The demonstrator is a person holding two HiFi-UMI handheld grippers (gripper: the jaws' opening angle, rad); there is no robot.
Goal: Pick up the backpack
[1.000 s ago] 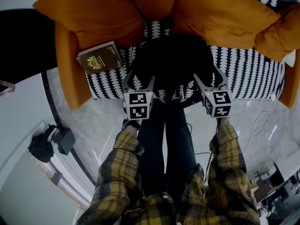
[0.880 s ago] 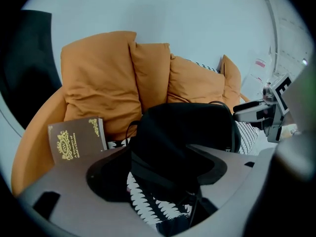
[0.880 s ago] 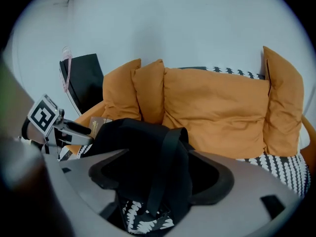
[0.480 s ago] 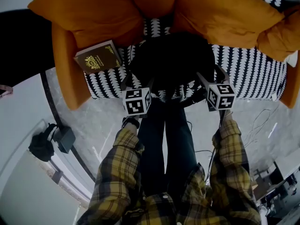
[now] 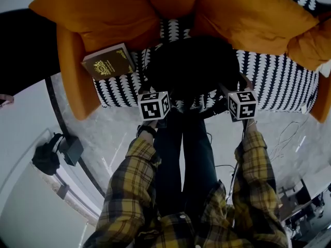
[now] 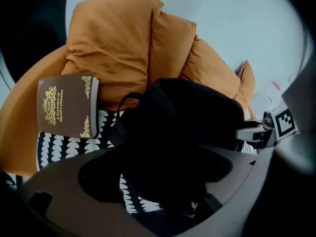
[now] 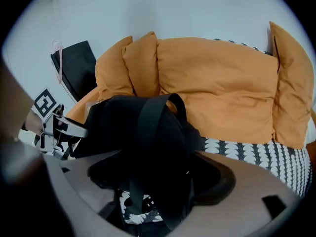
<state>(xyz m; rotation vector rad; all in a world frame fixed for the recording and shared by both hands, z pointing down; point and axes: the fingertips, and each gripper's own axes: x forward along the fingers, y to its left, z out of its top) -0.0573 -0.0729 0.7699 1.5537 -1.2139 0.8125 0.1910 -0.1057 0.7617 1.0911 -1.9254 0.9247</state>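
Yellow-plaid sleeves (image 5: 129, 185) fill the near ground as you stand at the front edge of the sofa. Your left gripper (image 5: 151, 89) and right gripper (image 5: 234, 86) tilt steeply down, one at each flank of the black backpack (image 5: 189, 66); that two-sided approach suits a soft, bulky load. Both sets of jaws have just been opening and now stand wide; each gripper view shows dark backpack fabric between them, with no pad seen pressing on it. In the right gripper view a broad strap (image 7: 148, 132) runs down the pack between your right jaws, and it looks like the firmer thing to close on.

The backpack sits upright on the black-and-white patterned seat (image 5: 279, 81), close to its front edge and about midway along, so it is within reach without leaning in. A brown book (image 5: 109, 63) lies on the seat to the left, by the orange arm; it is apart from the pack and clear of your left gripper. The seat to the right is bare. Beyond, orange cushions (image 5: 248, 14) stand behind the pack and block any move further in; the free room is upward and back toward you.
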